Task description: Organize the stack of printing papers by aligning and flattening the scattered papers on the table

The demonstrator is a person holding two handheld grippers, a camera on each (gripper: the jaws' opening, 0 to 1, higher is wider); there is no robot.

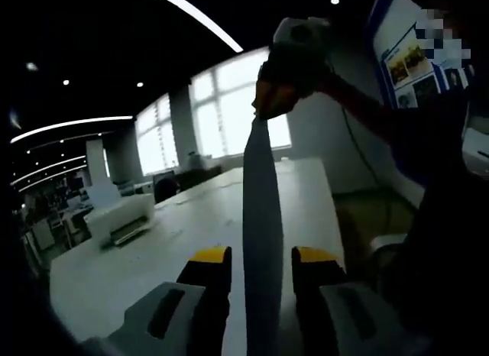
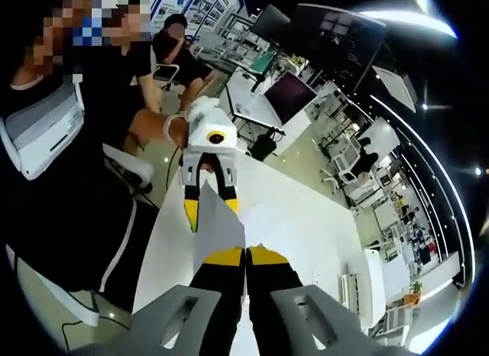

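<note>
A stack of white printing paper (image 1: 262,241) is held off the white table (image 1: 114,272), seen edge-on as a tall pale band. In the left gripper view, my left gripper (image 1: 262,258) stands open, its yellow-tipped jaws on either side of the paper's near end with a small gap each side. My right gripper (image 1: 265,111) is shut on the paper's far end. The right gripper view looks the other way: my right gripper (image 2: 246,257) pinches the paper (image 2: 218,226). Beyond it, the left gripper (image 2: 212,209) straddles the far edge, above the table (image 2: 306,234).
A white printer (image 1: 118,218) sits on the table's left side. The person holding the grippers stands at the table's edge (image 2: 69,180). Another person sits further back (image 2: 176,50). Desks with monitors (image 2: 294,92) lie beyond the table.
</note>
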